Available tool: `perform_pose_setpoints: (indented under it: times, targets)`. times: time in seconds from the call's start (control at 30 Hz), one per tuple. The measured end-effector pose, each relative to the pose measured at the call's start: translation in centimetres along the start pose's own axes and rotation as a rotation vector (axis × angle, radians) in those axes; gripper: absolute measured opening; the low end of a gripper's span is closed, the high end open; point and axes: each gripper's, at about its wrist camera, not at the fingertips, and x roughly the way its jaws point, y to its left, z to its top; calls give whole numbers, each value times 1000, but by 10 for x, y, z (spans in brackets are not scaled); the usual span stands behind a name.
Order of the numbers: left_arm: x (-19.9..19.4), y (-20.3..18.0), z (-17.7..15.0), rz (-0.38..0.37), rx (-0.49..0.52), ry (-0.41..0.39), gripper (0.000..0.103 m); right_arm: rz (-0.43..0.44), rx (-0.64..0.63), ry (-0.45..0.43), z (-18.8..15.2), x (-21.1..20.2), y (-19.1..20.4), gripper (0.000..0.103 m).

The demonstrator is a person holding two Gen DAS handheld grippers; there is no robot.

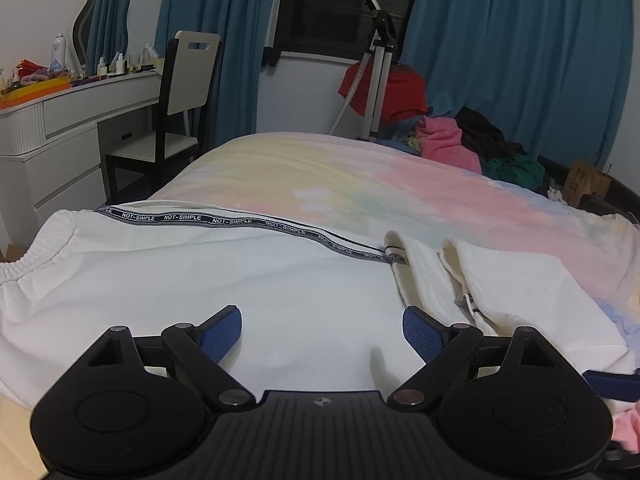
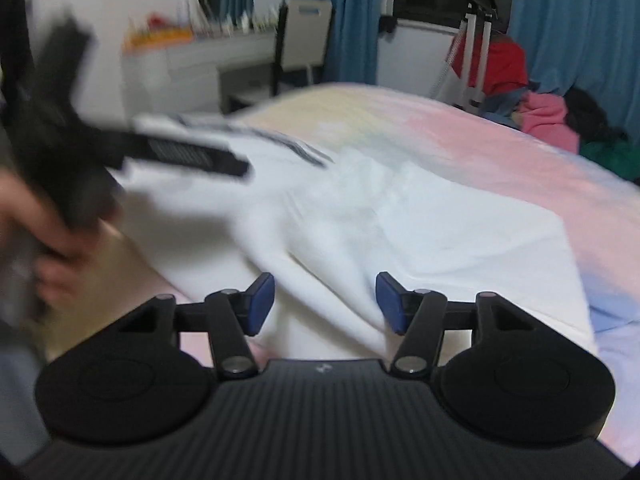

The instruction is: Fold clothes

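Under the left gripper: white pants spread flat on the bed. Blue pads wide apart, nothing between them, no cloth pinched. Just ahead, a black band with letters along the pants' far edge. Ahead and to the right, the pant legs folded over, ends side by side. Far ahead, a pile of clothes in pink, black and green, a red cloth hung on a silver stand, blue curtains. Far ahead to the left, a chair pushed up to a white desk with bottles and a mirror.

Below the right gripper: more of the white pants, bunched in a ridge between the open blue pads, not squeezed. Picture blurry. Off to the left, a hand on the other gripper's black handle. Nothing blocking either gripper.
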Motion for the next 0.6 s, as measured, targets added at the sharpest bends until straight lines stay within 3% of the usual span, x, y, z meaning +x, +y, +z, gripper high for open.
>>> perform_pose_setpoints:
  times: [0.1, 0.2, 0.33, 0.43, 0.53, 0.6]
  targets:
    - [-7, -4, -2, -20, 8, 4, 89, 35, 63, -77, 3, -20, 0, 59]
    - [-12, -10, -5, -34, 30, 19, 89, -18, 71, -85, 2, -7, -3, 59]
    - [-12, -18, -9, -28, 61, 31, 89, -37, 49, 46, -5, 34, -4, 57]
    - [-14, -9, -10, 6, 24, 45, 89, -54, 14, 116, -14, 54, 3, 60]
    - [-27, 19, -7, 26, -99, 60, 89, -60, 2, 118, -14, 53, 6, 60]
    - [-42, 49, -5, 29, -234, 56, 92, -58, 26, 119, -12, 48, 3, 58]
